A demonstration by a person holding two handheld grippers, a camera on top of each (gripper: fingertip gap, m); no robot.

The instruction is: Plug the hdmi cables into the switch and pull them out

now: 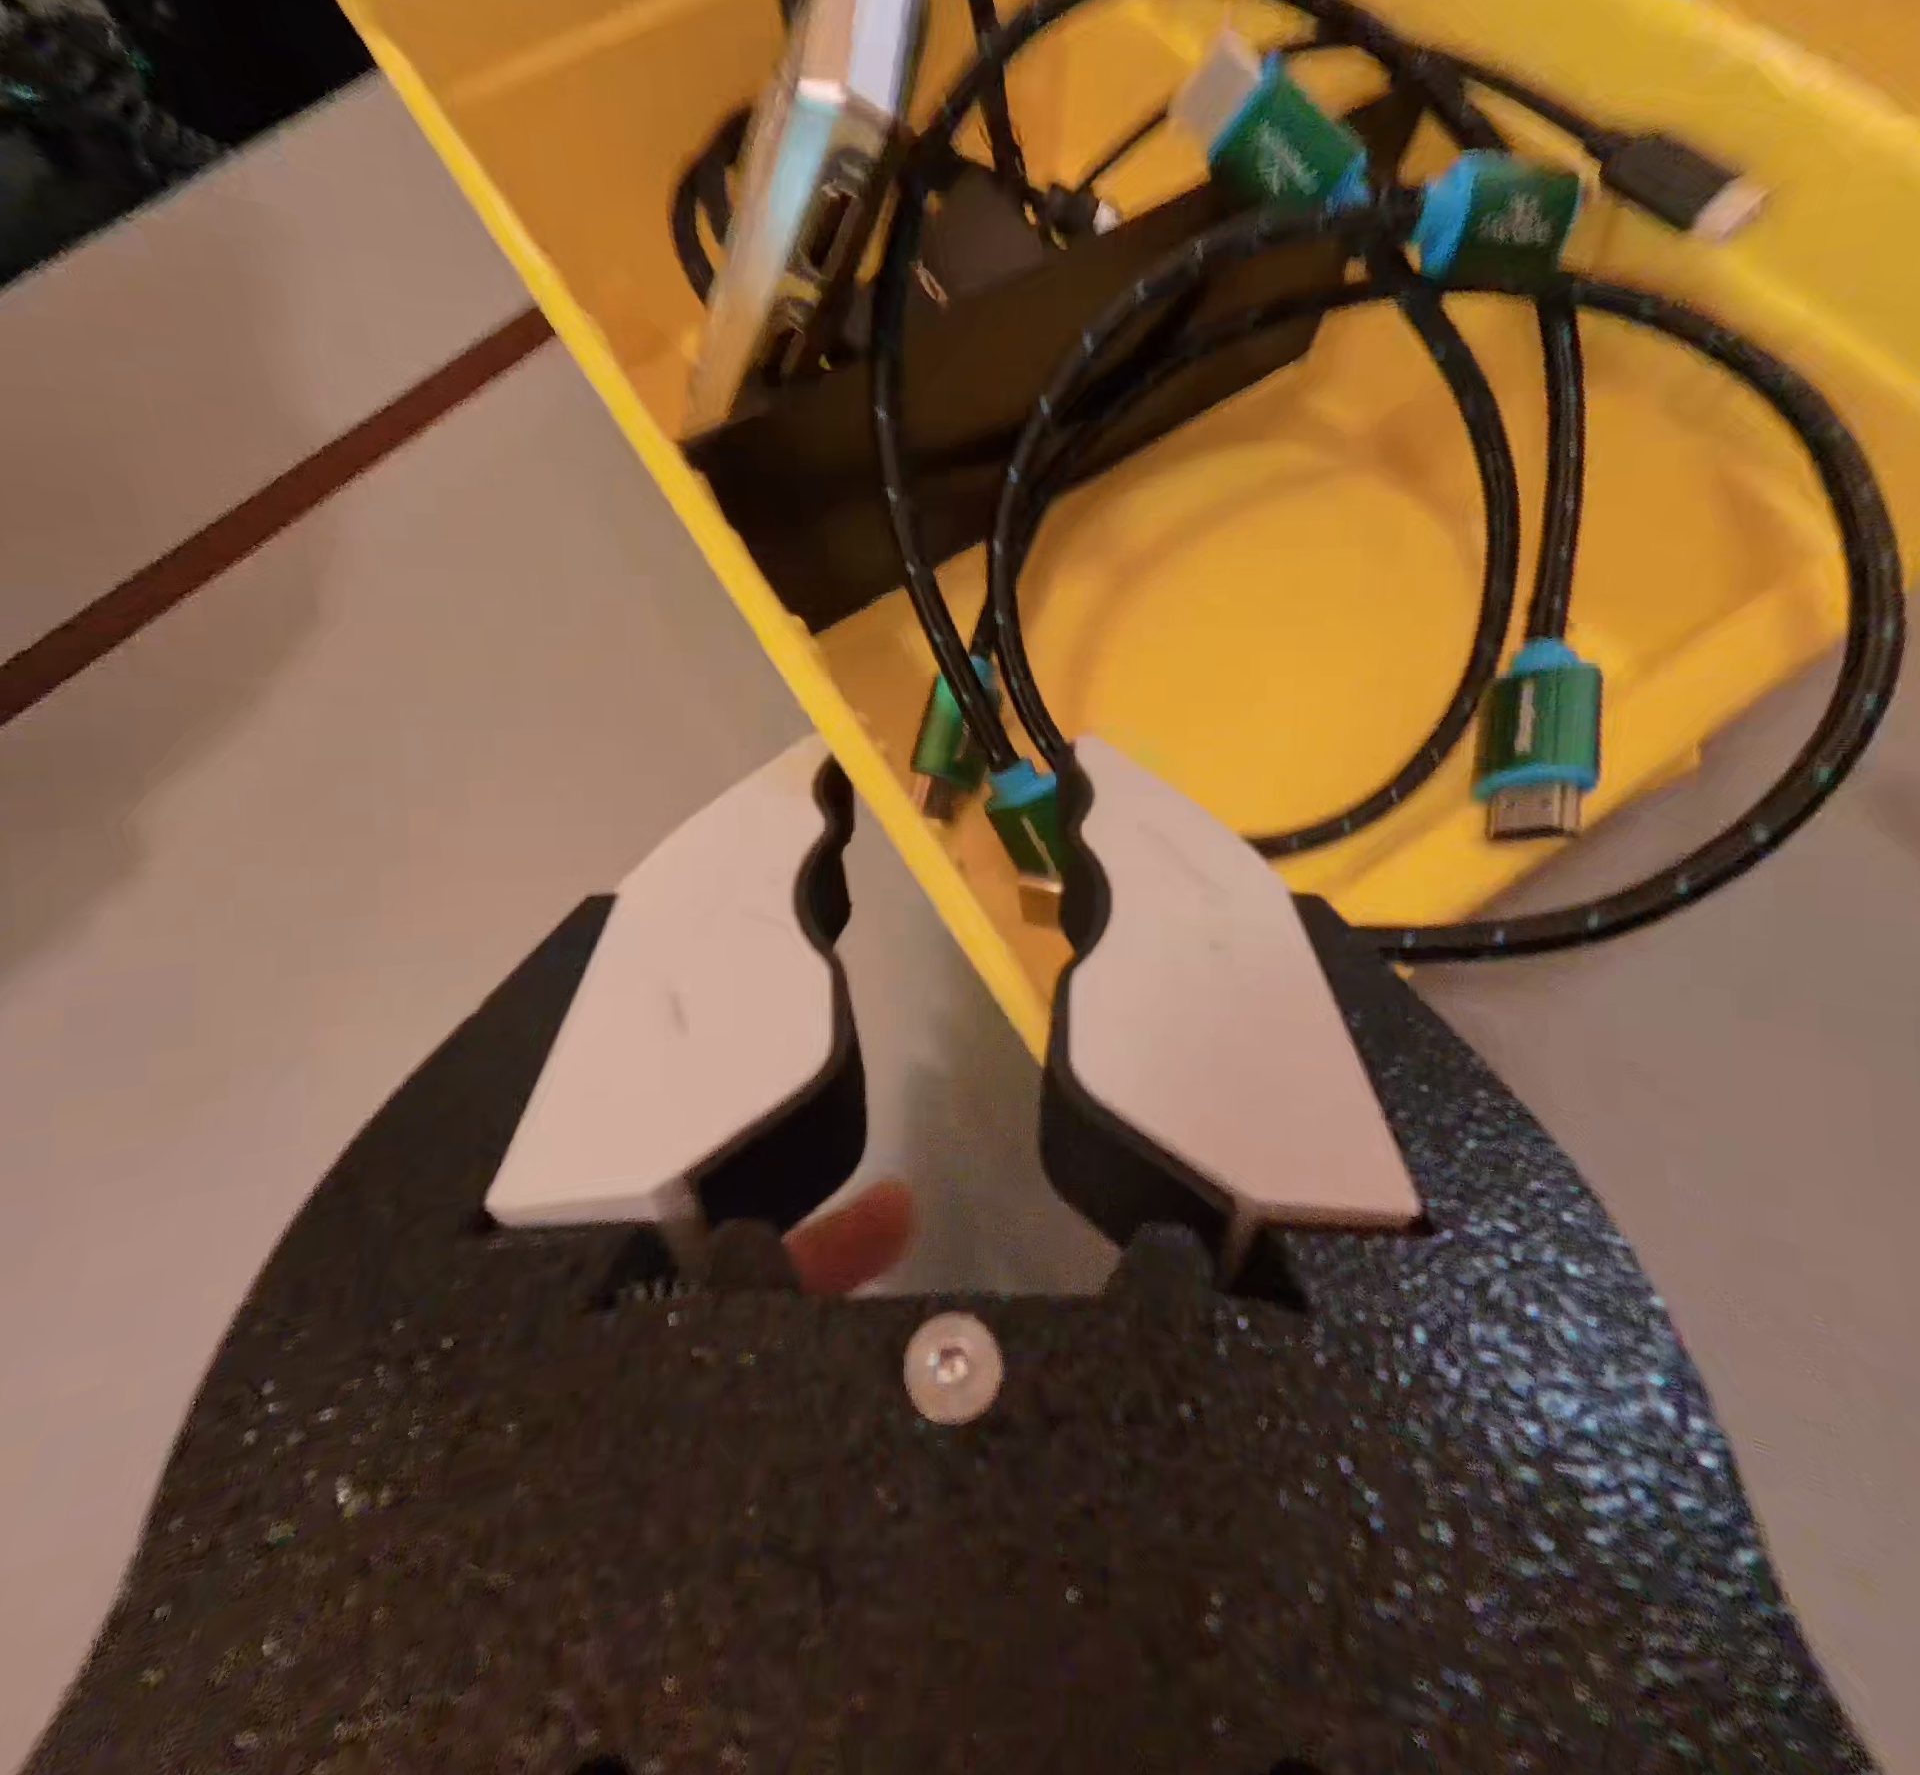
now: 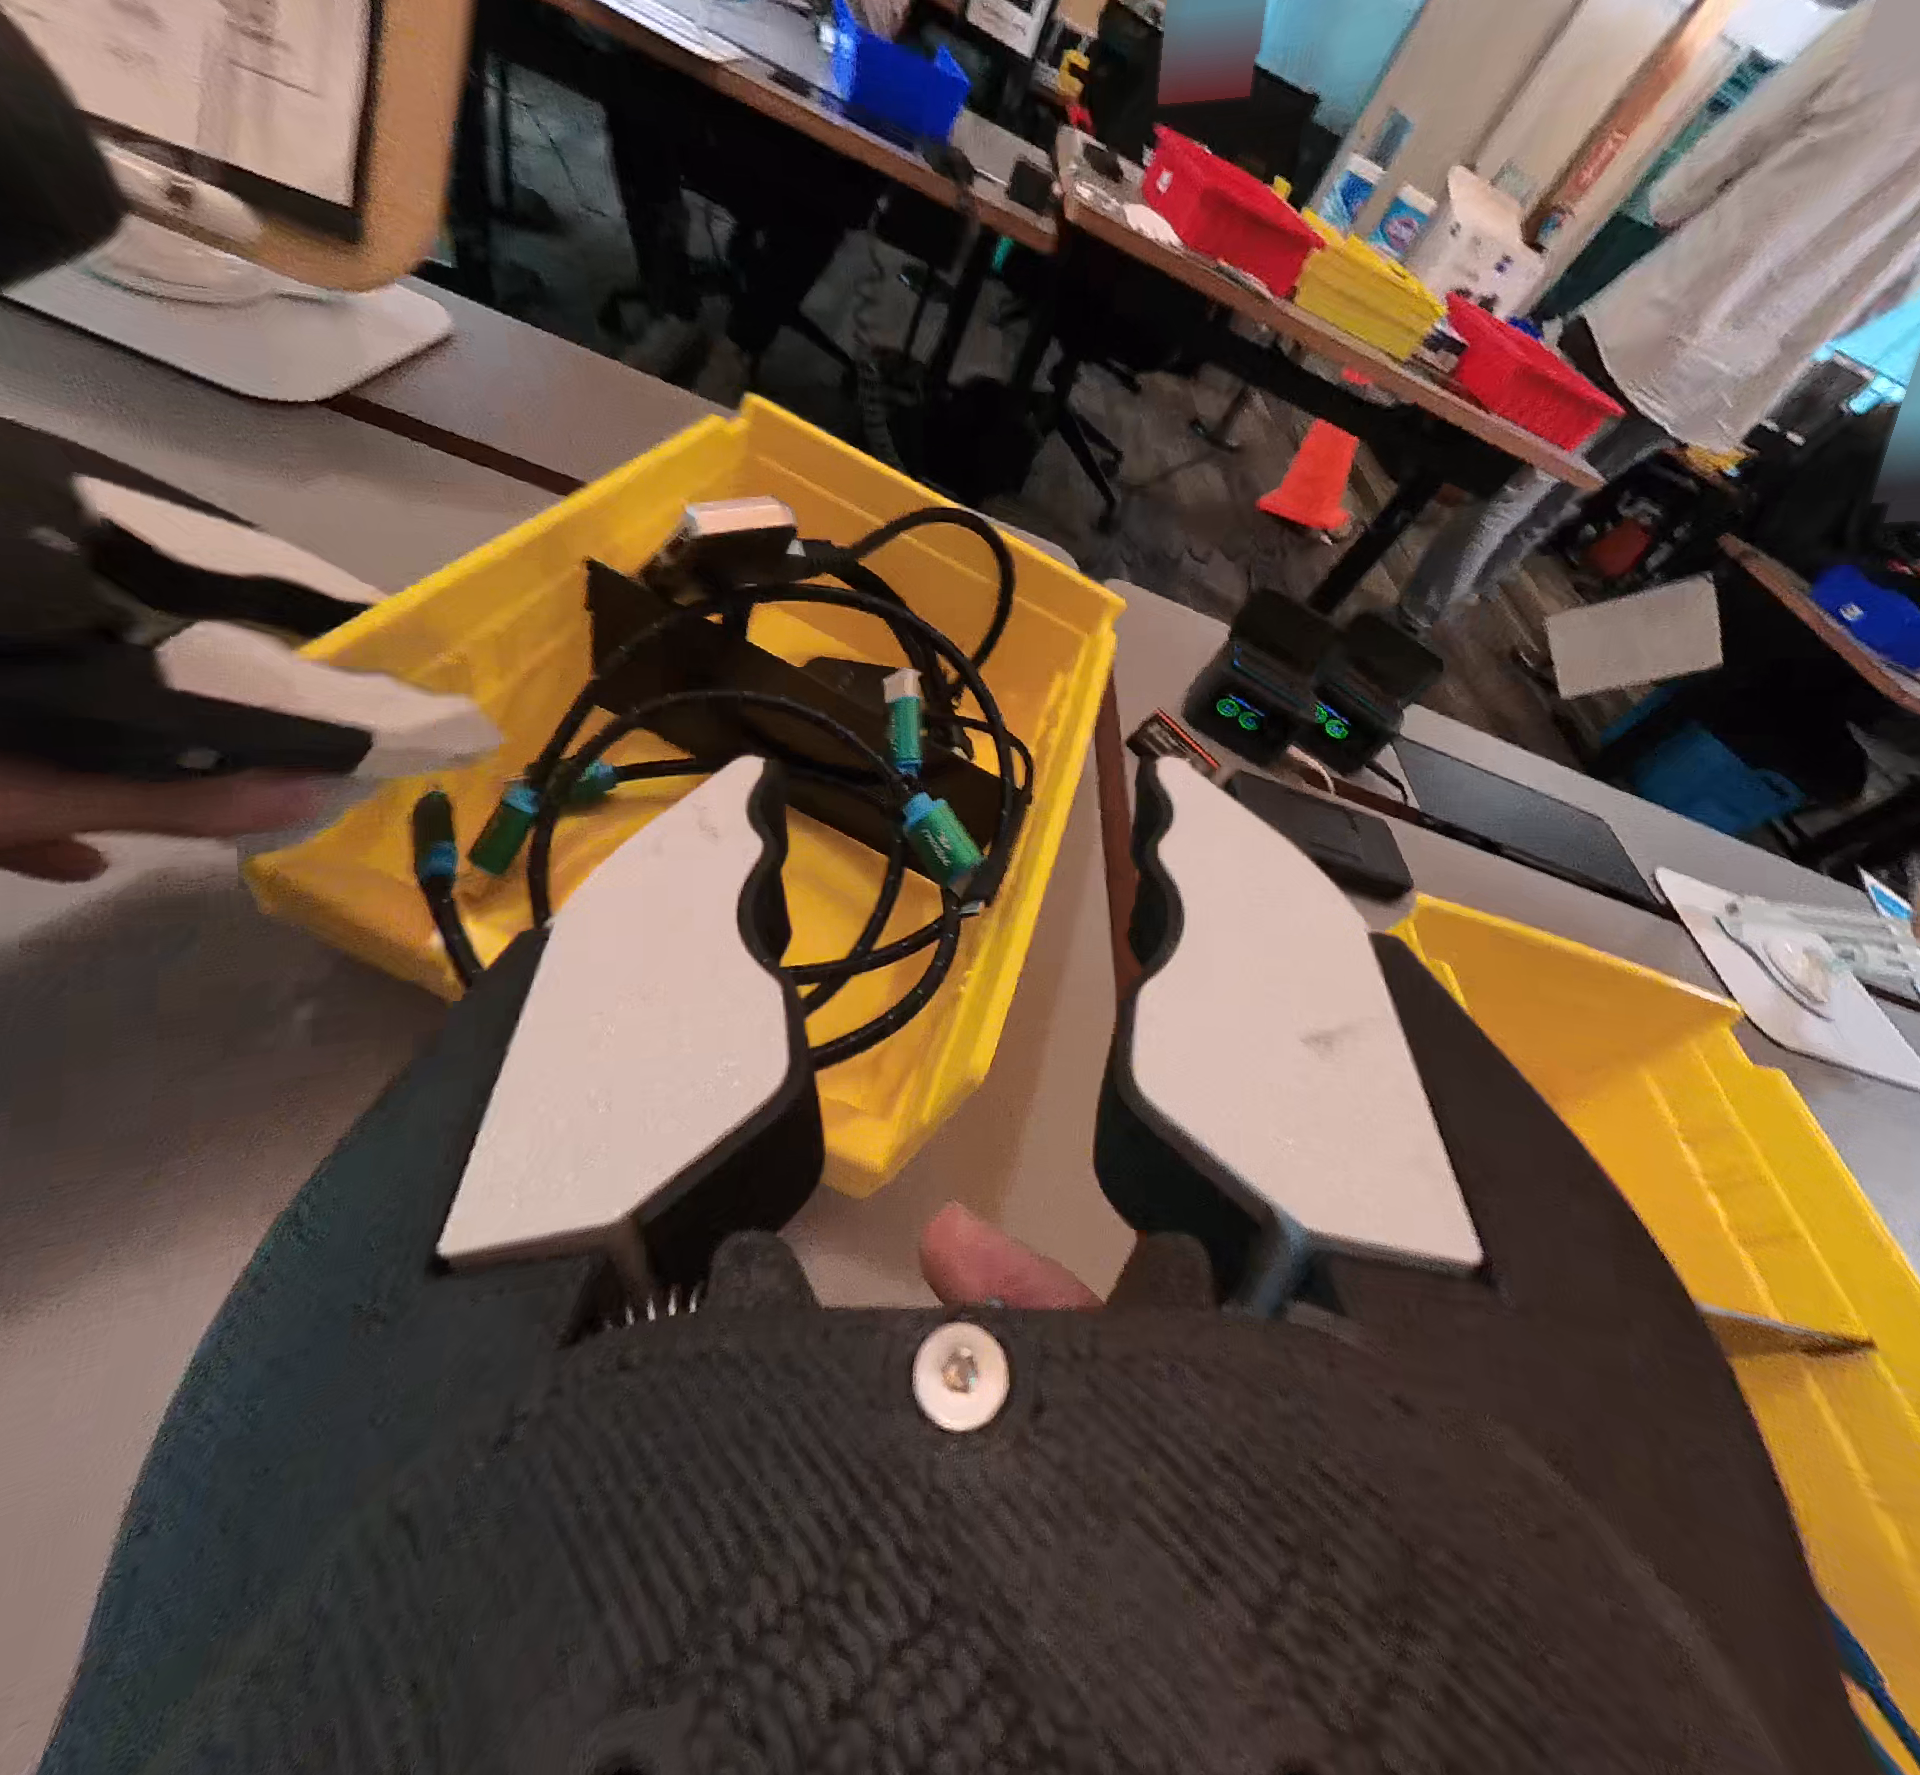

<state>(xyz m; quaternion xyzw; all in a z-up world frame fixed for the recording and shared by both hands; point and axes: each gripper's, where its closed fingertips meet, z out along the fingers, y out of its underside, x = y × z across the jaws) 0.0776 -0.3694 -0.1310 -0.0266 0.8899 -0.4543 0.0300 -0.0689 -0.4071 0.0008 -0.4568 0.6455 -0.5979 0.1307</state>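
A yellow bin (image 1: 582, 63) (image 2: 1049, 686) holds a tangle of black braided HDMI cables (image 1: 1455, 582) (image 2: 914, 686) with green and blue plugs (image 1: 1538, 738) (image 2: 940, 837). The silver switch (image 1: 821, 167) (image 2: 727, 530) leans upright at the bin's far side, on a black block. My left gripper (image 1: 951, 769) is open at the bin's near wall, with one green plug (image 1: 1023, 832) just beyond its right fingertip. My right gripper (image 2: 951, 780) is open and empty, over the bin's right wall. The left gripper also shows at the left of the right wrist view (image 2: 343, 676).
A second yellow bin (image 2: 1662, 1102) stands at the right. A monitor (image 2: 239, 63) on a white base stands at the back left. Two black devices with green lights (image 2: 1309, 697) and a black pad sit behind the bins. Other tables with red, blue and yellow bins lie beyond.
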